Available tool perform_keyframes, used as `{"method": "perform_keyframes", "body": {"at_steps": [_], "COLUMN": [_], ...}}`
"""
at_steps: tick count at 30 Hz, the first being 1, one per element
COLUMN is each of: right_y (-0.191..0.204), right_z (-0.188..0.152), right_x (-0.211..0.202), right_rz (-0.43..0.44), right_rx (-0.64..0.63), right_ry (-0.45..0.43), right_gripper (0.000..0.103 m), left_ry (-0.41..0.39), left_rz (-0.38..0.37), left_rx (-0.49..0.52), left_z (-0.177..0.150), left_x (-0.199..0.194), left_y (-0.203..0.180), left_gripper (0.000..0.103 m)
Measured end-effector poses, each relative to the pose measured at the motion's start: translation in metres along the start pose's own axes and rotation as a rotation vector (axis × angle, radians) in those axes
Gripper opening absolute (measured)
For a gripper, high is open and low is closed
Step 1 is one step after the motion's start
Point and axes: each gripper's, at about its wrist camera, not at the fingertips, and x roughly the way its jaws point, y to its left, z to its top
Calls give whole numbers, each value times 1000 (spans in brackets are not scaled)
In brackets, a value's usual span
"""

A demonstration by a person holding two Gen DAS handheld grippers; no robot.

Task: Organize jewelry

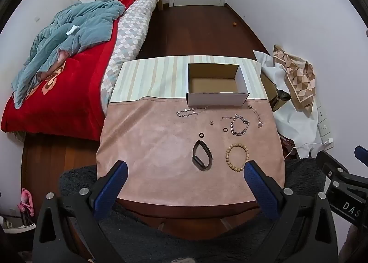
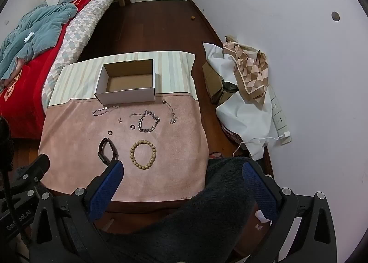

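An empty white cardboard box (image 1: 217, 99) (image 2: 128, 96) stands open at the back of a cloth-covered table (image 1: 149, 148) (image 2: 73, 138). In front of it lie a wooden bead bracelet (image 1: 237, 157) (image 2: 143, 154), a black wristband (image 1: 202, 154) (image 2: 106, 150), a silver chain bracelet (image 1: 240, 125) (image 2: 148, 121), thin chains (image 1: 191, 111) (image 2: 104, 110), another chain (image 1: 256, 114) (image 2: 171, 111), two dark rings (image 1: 201, 135) (image 2: 110, 133) and small earrings (image 1: 212, 122). My left gripper (image 1: 185, 168) is open and empty above the table's near edge. My right gripper (image 2: 184, 168) is open and empty, near the table's right front corner.
A bed (image 1: 69, 74) with red and teal bedding stands left of the table. A pile of white cloth and a patterned scarf (image 2: 248, 72) lies right of it by the wall, beside a power strip (image 2: 279, 118). A dark fluffy fabric (image 2: 207, 205) covers the foreground.
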Motion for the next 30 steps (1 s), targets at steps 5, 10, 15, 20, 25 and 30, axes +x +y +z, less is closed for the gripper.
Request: {"method": "perform_keyframes", "body": {"at_steps": [5, 10, 15, 20, 25, 30], "right_y": [1, 1, -1, 1, 1, 3], "right_z": [0, -1, -1, -1, -2, -3], "right_x": [0, -1, 0, -2, -1, 2], "right_rz": [-2, -5, -7, -5, -3, -3], "right_rx": [-3, -2, -4, -5, -3, -4], "right_ry": [3, 2, 2, 7, 7, 9], "right_gripper": [103, 103, 103, 103, 103, 103], "left_ry": [-4, -3, -4, -5, -7, -7], "left_rz": [0, -2, -1, -2, -1, -3], "left_rx": [-1, -3, -2, -3, -3, -3], "left_z": [0, 0, 0, -2, -3, -1], "left_x": [0, 0, 1, 1, -5, -5], "left_y": [-1, 0, -1, 1, -3, -4], "left_gripper": [103, 103, 103, 103, 103, 103]}}
